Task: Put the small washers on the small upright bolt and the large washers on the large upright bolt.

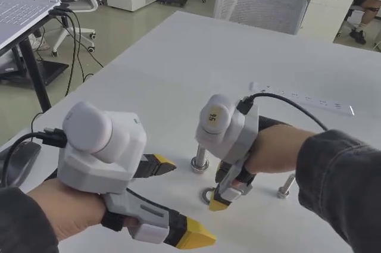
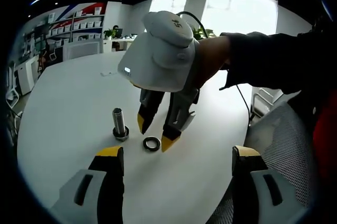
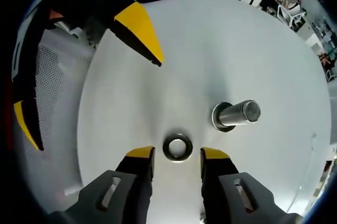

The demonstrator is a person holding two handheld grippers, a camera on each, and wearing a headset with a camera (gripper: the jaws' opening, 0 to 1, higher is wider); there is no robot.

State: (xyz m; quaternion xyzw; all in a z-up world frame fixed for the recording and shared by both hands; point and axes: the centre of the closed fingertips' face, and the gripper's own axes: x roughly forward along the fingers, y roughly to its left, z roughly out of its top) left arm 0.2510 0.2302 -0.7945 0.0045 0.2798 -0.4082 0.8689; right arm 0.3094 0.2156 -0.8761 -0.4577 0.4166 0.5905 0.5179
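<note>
One washer (image 3: 166, 148) between the right gripper's (image 3: 178, 154) parted jaws

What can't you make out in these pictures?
Small bolt: head view, top hidden behind the sleeve.
Washer: head view, mostly covered by the right gripper; small or large, cannot tell.
Large bolt: washers at its base too small to count in any view.

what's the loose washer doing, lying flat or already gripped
Lying flat on the table, ungripped: the washer sits between the right tongs' open tips with gaps both sides.
</note>
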